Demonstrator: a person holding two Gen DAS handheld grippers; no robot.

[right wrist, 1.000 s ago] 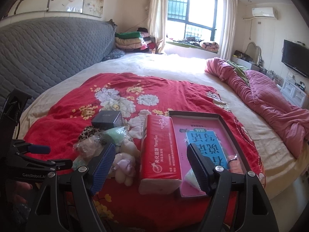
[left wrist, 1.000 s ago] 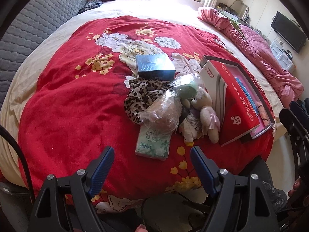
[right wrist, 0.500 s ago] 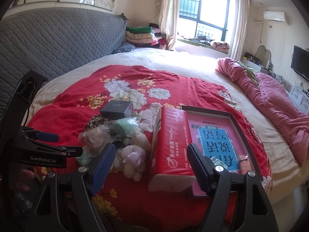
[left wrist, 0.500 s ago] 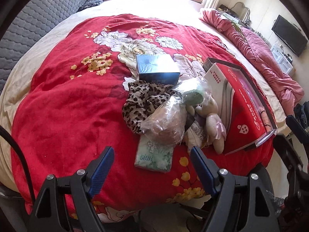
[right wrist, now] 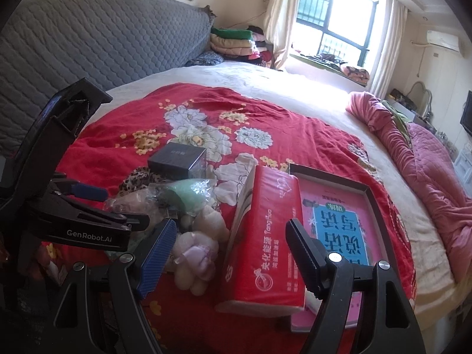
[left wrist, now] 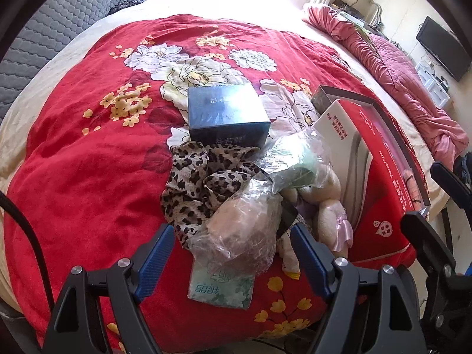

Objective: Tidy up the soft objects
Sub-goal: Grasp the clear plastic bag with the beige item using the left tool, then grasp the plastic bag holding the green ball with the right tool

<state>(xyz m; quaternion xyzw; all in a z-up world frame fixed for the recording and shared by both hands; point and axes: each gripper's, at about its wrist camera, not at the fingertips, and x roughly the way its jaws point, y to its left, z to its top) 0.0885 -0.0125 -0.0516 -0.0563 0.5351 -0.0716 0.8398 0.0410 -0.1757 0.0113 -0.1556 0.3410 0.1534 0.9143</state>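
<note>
On the bed's red blanket [left wrist: 88,183] one pile is seen: one leopard cloth [left wrist: 194,185], two plastic bags [left wrist: 244,233], one plush toy [right wrist: 200,244], one tissue pack [left wrist: 221,289]. Beside it lie one dark box [left wrist: 227,112], one red pack [right wrist: 262,236], one tray [right wrist: 374,206]. Both the left claw [left wrist: 230,259] and right claw [right wrist: 230,250] are held apart, empty, above the pile.

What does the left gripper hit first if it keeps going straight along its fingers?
Most likely the clear plastic bag with something beige inside, which lies between the open left gripper fingertips, on top of the green tissue pack. Depth is hard to judge in the fisheye view.
</note>
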